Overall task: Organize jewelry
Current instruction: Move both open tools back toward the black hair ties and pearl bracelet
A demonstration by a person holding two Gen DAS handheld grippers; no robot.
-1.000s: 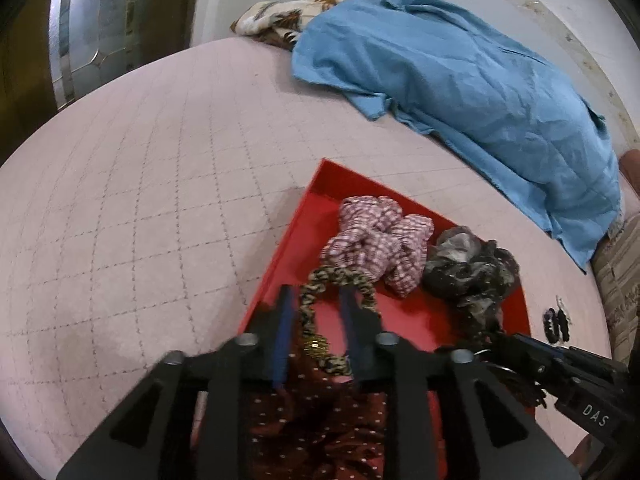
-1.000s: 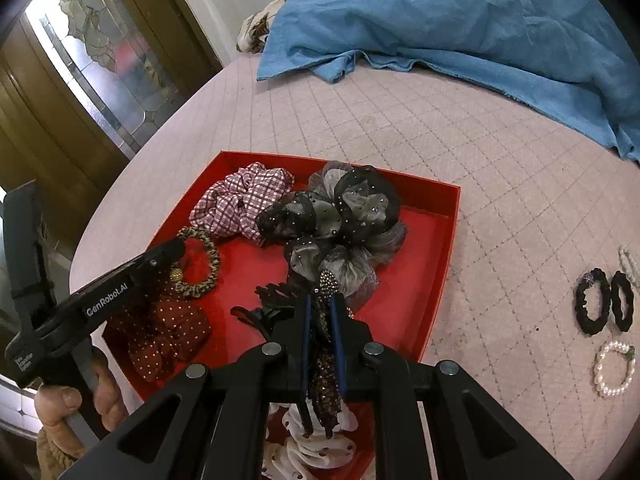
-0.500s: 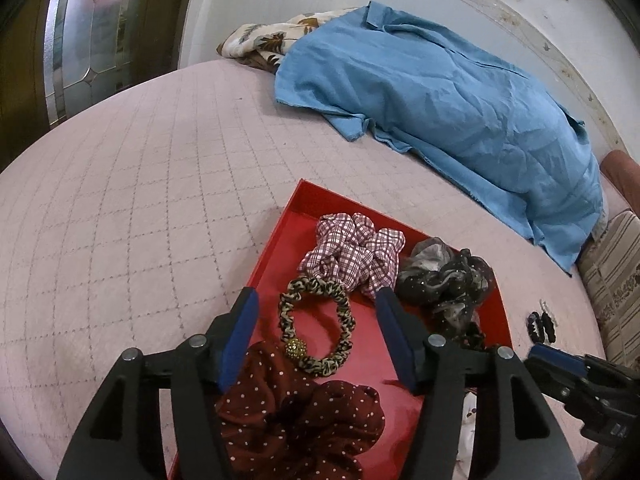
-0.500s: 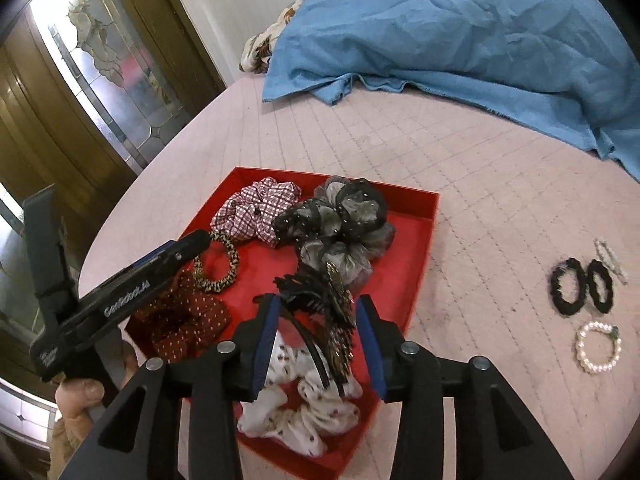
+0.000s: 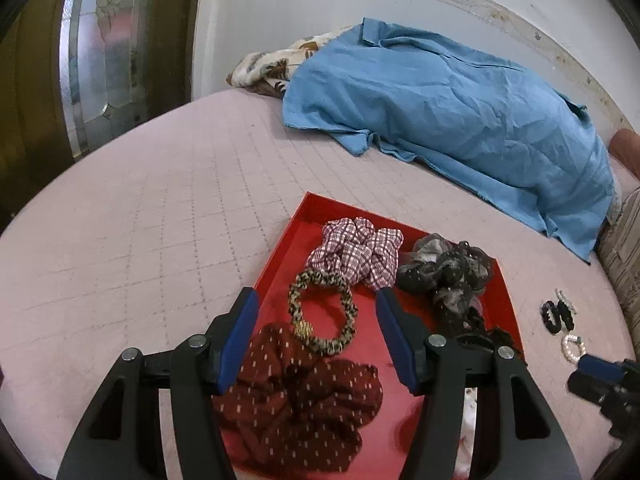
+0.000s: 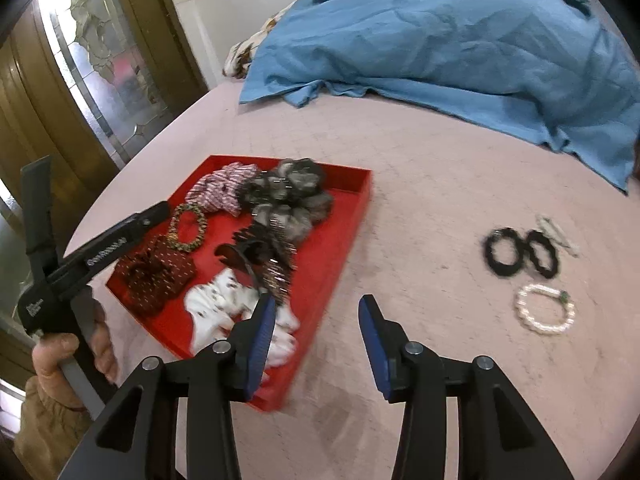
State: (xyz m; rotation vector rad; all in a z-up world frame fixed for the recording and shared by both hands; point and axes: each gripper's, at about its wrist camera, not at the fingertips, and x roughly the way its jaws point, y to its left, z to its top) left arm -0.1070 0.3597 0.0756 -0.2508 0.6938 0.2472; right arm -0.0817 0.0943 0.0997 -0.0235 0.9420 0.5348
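A red tray on the pink bed holds a leopard hair tie, a plaid scrunchie, a grey-black scrunchie and a maroon dotted scrunchie. My left gripper hovers open above the leopard tie, gripping nothing. In the right wrist view the tray also holds a white scrunchie and a dark beaded clip. My right gripper is over the tray's near right edge, jaws opening and empty. Right of it lie two black hair ties and a pearl bracelet.
A crumpled blue cloth covers the far side of the bed, with patterned fabric behind it. A glass-panelled door stands at the left. A hand holds the left tool. A small white clip lies beside the black ties.
Both grippers have opened and drawn back upward. The left released the leopard hair tie into the tray. The right released the beaded clip and shifted right toward the tray's edge.
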